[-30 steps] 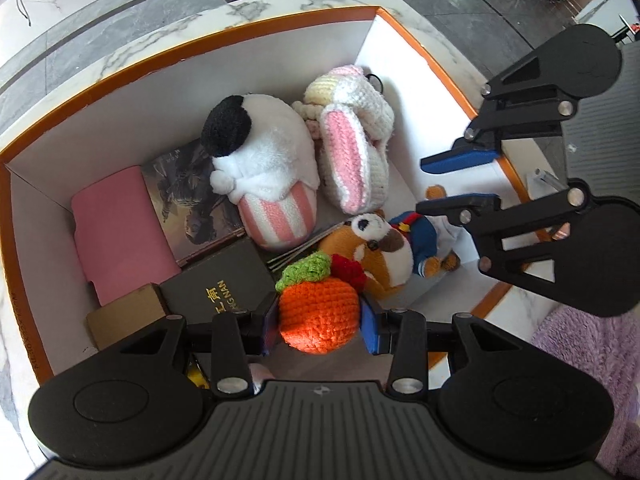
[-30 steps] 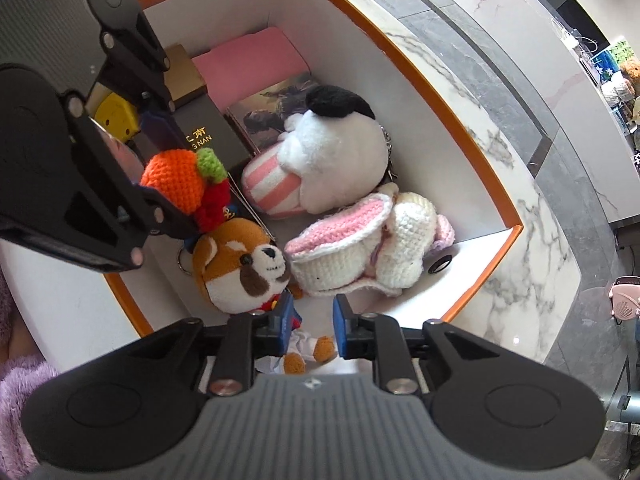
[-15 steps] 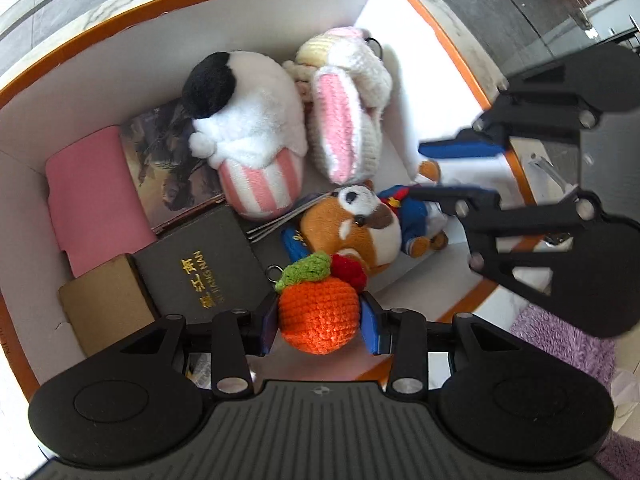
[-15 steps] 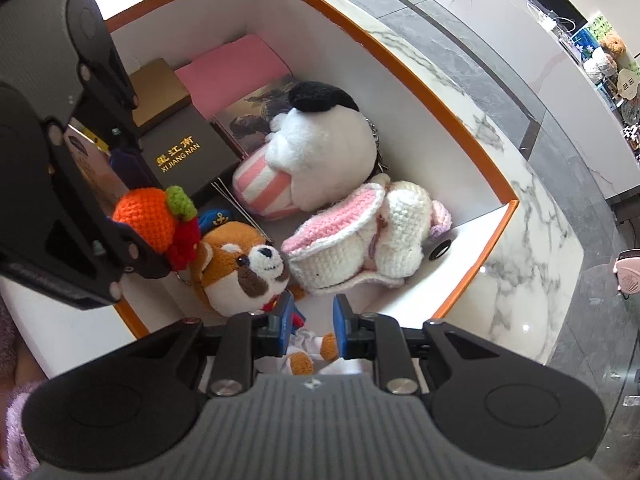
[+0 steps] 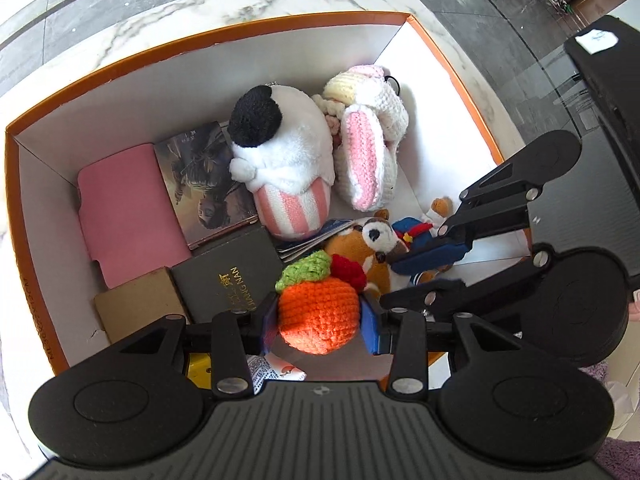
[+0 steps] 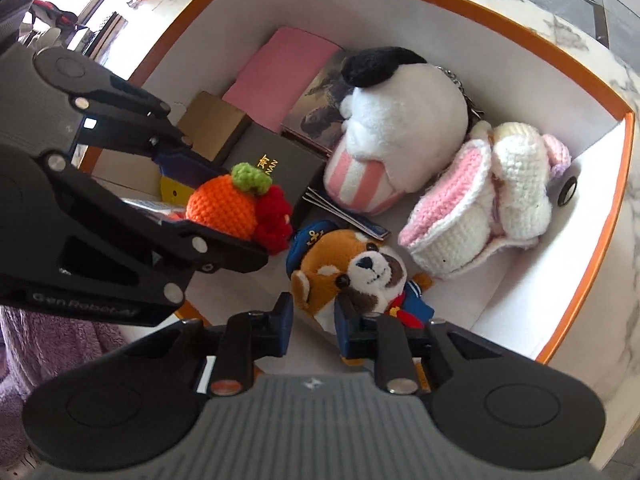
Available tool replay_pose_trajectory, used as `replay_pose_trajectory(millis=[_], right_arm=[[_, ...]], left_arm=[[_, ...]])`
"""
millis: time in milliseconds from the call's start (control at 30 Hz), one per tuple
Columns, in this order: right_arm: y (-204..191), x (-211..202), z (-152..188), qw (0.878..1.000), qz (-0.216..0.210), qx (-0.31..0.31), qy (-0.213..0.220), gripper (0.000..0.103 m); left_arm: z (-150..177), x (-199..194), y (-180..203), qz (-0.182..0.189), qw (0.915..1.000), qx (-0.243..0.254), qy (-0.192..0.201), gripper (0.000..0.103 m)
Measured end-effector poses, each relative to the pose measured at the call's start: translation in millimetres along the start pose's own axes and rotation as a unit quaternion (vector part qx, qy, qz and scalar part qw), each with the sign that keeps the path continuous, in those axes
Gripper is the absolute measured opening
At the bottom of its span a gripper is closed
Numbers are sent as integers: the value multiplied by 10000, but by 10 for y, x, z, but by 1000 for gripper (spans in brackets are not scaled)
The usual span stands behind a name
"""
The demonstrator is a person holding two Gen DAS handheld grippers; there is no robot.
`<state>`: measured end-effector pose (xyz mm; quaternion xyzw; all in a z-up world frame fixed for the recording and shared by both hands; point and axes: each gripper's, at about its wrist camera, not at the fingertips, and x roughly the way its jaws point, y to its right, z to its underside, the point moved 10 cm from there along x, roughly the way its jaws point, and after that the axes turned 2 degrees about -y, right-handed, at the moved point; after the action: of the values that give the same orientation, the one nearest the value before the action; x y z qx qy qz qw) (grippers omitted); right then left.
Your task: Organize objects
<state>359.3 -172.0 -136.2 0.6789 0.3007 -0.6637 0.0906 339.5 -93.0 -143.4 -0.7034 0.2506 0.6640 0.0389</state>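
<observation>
Open box (image 5: 120, 64) already holding plush toys and books: left gripper (image 5: 319, 320), half-open, clamps the crochet orange (image 5: 318, 318) above its near edge; right gripper (image 6: 313, 326), nearly closed, pinches the dog (image 6: 352, 270); next, probably lower and release both.

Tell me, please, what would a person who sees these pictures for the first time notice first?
First, the bright orange crochet fruit, clamped between the jaws of the left gripper above the orange-rimmed box. Next, the right gripper, its jaws around the brown sailor plush near the box's front edge. Behind them lie a big white plush with a black ear and, beside it, a pink-and-white crochet bunny.
</observation>
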Motion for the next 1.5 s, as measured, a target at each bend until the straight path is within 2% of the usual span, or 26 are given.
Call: replay_pose_trajectory(millis=[133, 267, 533, 667, 867, 1000, 1033, 1133, 1233, 1367, 1400, 1500], right_arm=[[-1, -21, -10, 9976, 492, -429, 216, 12], [-63, -21, 16, 9935, 715, -821, 328, 11], [42, -65, 15, 9968, 526, -474, 372, 11], [43, -73, 40, 9973, 458, -401, 413, 11], [9, -99, 88, 9967, 554, -379, 449, 12], [-33, -152, 141, 9946, 796, -455, 478, 20], [-54, -177, 163, 9943, 818, -472, 490, 20], [-139, -281, 230, 9932, 884, -507, 568, 21], [-243, -408, 308, 9911, 1010, -558, 665, 28], [-389, -581, 412, 9881, 1156, -620, 803, 31], [-273, -674, 420, 9873, 1182, -622, 863, 33], [-357, -835, 433, 9847, 1249, -595, 1061, 36]], left_arm=[[21, 74, -25, 11, 9998, 109, -136, 48], [42, 170, -1, -57, 9991, 316, -290, 48], [12, 305, 63, -36, 9980, 316, -543, 48], [34, 314, 79, 37, 9979, 278, -587, 58], [41, 219, 104, 99, 9987, 180, -475, 60], [96, 109, 140, 70, 9991, 170, -381, 56], [116, 71, 151, 57, 9992, 184, -339, 53], [180, -64, 191, 43, 9996, 218, -169, 52], [248, -241, 231, -47, 9996, 241, 112, 52], [352, -525, 262, -151, 9985, 331, 408, 53], [321, -525, 322, -173, 9979, 358, 503, 53], [364, -740, 393, -319, 9941, 457, 936, 54]])
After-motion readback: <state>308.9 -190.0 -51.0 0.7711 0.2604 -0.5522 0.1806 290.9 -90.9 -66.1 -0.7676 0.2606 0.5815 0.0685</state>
